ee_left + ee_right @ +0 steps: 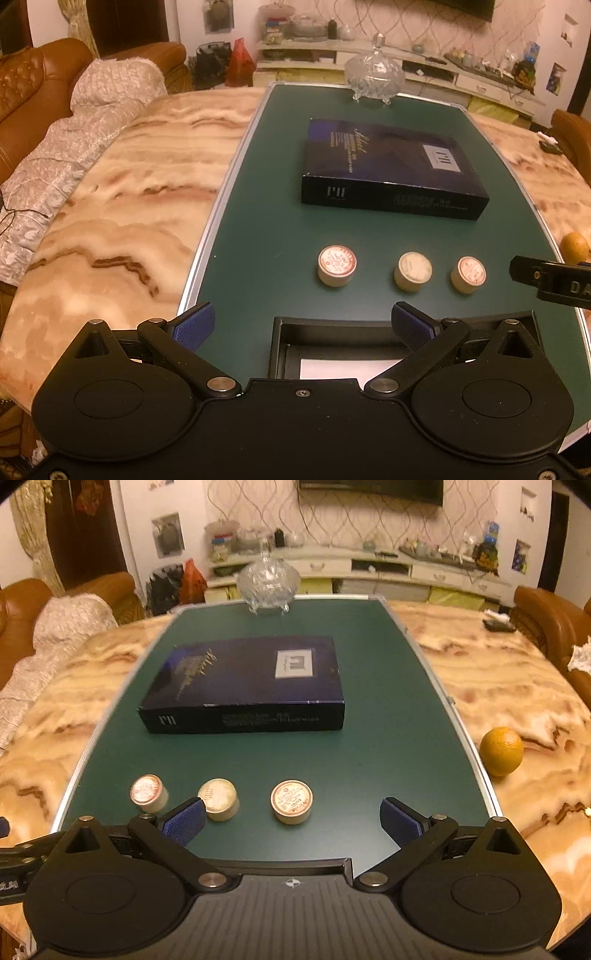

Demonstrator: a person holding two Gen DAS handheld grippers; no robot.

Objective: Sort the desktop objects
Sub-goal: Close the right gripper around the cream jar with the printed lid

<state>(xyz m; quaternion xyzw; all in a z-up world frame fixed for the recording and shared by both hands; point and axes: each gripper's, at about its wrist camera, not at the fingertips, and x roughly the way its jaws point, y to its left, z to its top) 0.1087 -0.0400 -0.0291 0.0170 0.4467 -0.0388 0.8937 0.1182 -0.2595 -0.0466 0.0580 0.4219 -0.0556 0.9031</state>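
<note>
Three small round tins stand in a row on the green mat (258, 229): a red-labelled one (337, 266), a plain cream one (413, 272) and a smaller red-labelled one (468, 274). The right wrist view shows the same row (149, 794), (218, 798), (291, 801). Behind them lies a dark blue box (391, 166) (243, 686). A black tray (280, 343) with white paper inside sits at the mat's near edge. My left gripper (303, 325) hangs open and empty over the tray. My right gripper (292, 824) is open and empty just short of the largest tin.
A lidded glass bowl (373, 74) (267, 583) stands at the mat's far end. An orange (501, 751) rests on the marble table (498, 686) right of the mat. A covered sofa (48, 155) flanks the table on the left, with a chair (546, 616) at right.
</note>
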